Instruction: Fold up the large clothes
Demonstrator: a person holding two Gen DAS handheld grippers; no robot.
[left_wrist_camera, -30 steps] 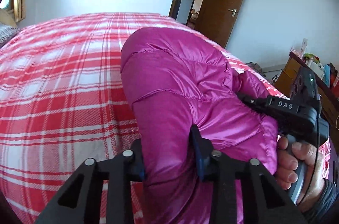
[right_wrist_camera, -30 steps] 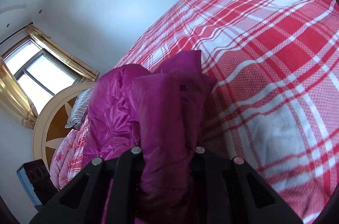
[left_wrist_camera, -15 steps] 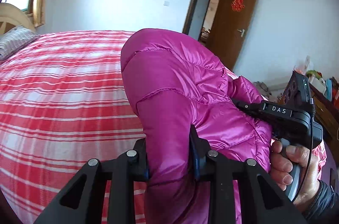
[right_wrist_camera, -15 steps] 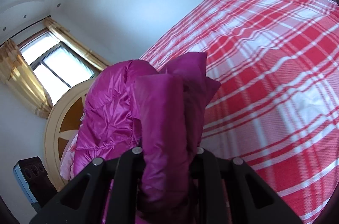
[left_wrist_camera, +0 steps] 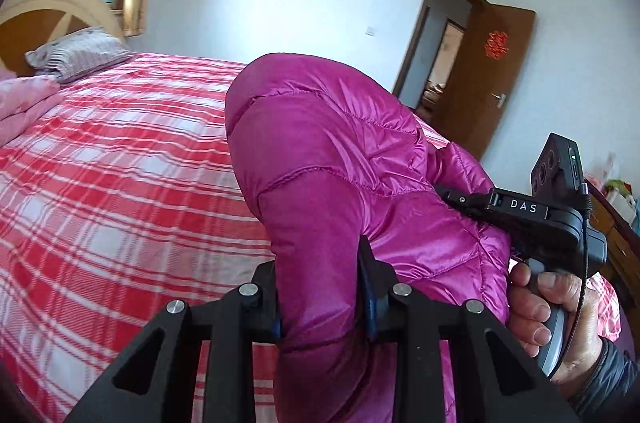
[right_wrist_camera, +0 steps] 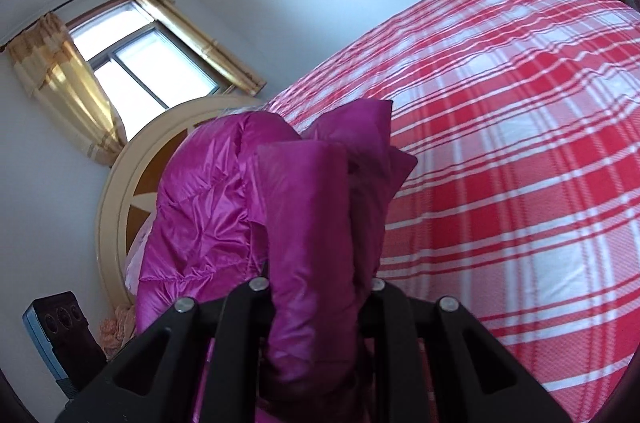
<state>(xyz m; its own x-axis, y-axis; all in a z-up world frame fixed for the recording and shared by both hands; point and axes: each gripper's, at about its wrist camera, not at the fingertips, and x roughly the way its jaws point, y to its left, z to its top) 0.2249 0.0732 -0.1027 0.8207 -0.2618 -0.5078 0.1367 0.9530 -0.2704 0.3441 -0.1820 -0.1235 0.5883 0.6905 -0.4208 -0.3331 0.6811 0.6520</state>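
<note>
A glossy magenta puffer jacket (left_wrist_camera: 340, 183) hangs lifted above a bed (left_wrist_camera: 120, 183) covered in red and white plaid. The left claw (left_wrist_camera: 320, 297) is clamped on one thick padded edge; the right claw (right_wrist_camera: 316, 287), beside it, pinches another bunched edge. Gripping two points likely lets the person spread the bulky jacket before laying it flat on the bed to fold.
</note>
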